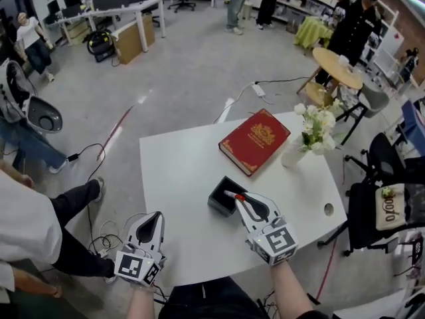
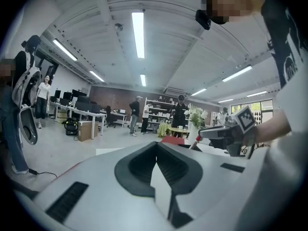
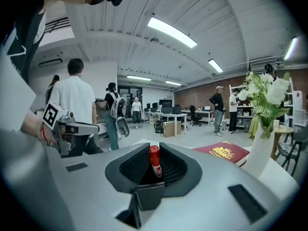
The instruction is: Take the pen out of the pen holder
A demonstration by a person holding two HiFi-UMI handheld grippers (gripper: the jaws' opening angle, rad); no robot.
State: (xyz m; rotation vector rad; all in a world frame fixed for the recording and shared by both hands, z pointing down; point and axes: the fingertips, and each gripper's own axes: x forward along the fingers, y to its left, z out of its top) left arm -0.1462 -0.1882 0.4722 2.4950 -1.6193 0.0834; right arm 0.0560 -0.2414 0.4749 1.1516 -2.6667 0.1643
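— What is the left hand-held gripper [image 1: 155, 216] doing, nearest us?

— It is idling by the near corner of the bench [image 1: 179, 171], its jaws resting together with nothing in them. Just beyond, the right hand-held gripper [image 3: 154, 152] is clamping the red-capped pen [image 3: 154, 161] between its pads.

— And where is the pen sitting?

— It is hanging right over the black pen holder [image 1: 221, 197]. I cannot tell whether its lower end is clearing the rim.

— So what is worrying you?

— If the tip is catching the wall, a slanted lift is likely going to drag or tip the holder. The pads are gripping near the cap, so the pen may be pivoting loose. Farther back, a wide swing is risking the red book [image 1: 255, 141] and the flower vase [image 1: 293, 155].
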